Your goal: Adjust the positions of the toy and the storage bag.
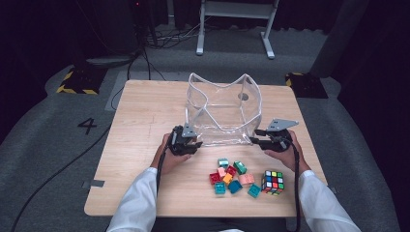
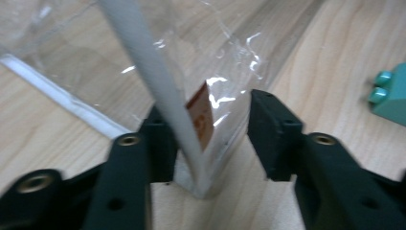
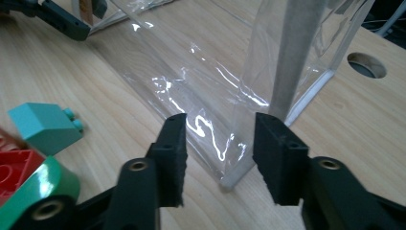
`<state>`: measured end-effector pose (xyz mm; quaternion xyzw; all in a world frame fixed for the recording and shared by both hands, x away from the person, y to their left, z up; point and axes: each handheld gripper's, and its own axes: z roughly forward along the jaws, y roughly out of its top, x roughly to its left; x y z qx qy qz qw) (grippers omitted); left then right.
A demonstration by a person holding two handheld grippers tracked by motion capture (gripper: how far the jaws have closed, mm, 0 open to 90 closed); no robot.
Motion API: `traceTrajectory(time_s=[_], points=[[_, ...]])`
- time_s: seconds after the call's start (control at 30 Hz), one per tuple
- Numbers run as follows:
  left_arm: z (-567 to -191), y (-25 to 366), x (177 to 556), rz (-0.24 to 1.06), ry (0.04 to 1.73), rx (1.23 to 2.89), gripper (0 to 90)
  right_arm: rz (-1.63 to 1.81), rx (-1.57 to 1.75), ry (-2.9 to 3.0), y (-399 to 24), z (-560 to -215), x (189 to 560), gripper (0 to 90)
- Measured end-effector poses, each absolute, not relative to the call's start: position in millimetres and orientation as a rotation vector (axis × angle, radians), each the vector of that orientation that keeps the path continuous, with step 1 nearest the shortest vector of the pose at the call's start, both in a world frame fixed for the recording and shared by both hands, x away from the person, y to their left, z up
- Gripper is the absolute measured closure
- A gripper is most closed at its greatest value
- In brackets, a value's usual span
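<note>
Clear bag (image 1: 224, 113): is standing open on the wooden table (image 1: 140, 125), mid-table.
Left gripper (image 1: 189, 143): jaws are being held apart astride the bag's near-left bottom corner, white seam between them.
Toy bricks (image 1: 231, 177): are lying clustered nearer the person.
Puzzle cube (image 1: 273, 182): is resting just right of bricks.
Right gripper (image 1: 257, 140): jaws are being held apart around the near-right corner.

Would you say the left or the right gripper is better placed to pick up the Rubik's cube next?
Right, probably. The Rubik's cube lies just beside the right gripper, whose jaws stand open, while the left gripper sits across the pile of blocks.
</note>
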<state>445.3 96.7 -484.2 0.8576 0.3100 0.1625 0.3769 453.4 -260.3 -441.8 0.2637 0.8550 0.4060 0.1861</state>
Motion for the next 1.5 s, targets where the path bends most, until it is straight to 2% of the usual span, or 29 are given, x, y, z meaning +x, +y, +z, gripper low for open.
traceTrajectory(time_s=[0.07,0.13,0.2,0.33,0.57,0.7,0.73,0.77,0.8,0.9,1.5], points=[[-483.5,102.2,447.1,0.409,0.788,2.173,69.7,1.105,0.740,2.393,-256.2,-441.3,454.5,63.4],[-482.8,107.9,447.6,0.404,0.807,2.131,73.4,1.074,0.733,2.395,-256.0,-441.3,455.9,63.4],[-480.3,111.9,447.0,0.412,0.817,2.090,68.1,1.079,0.753,2.386,-259.6,-440.8,455.9,62.4],[-474.0,114.7,447.1,0.382,0.812,2.050,64.4,1.083,0.792,2.374,-268.4,-440.3,458.8,60.5],[-469.4,106.8,452.8,0.412,0.790,2.051,67.1,1.176,0.842,2.329,-271.8,-438.7,470.9,54.5],[-471.1,105.1,454.3,0.402,0.809,2.029,76.7,1.175,0.815,2.323,-266.5,-436.8,473.8,65.8],[-471.1,105.1,454.3,0.402,0.809,2.029,79.3,1.175,0.815,2.323,-266.5,-436.8,473.8,65.8],[-471.7,106.7,454.7,0.393,0.804,2.025,79.3,1.179,0.797,2.335,-265.5,-437.1,473.5,69.9],[-471.6,108.1,455.2,0.379,0.790,2.028,84.4,1.167,0.777,2.336,-263.1,-437.3,471.6,76.5],[-469.8,107.3,454.5,0.390,0.786,2.049,85.9,1.134,0.717,2.335,-265.2,-437.0,468.2,86.2],[-463.5,110.1,418.8,0.322,0.687,2.149,85.6,1.213,0.607,2.418,-278.3,-436.3,415.3,87.8]])
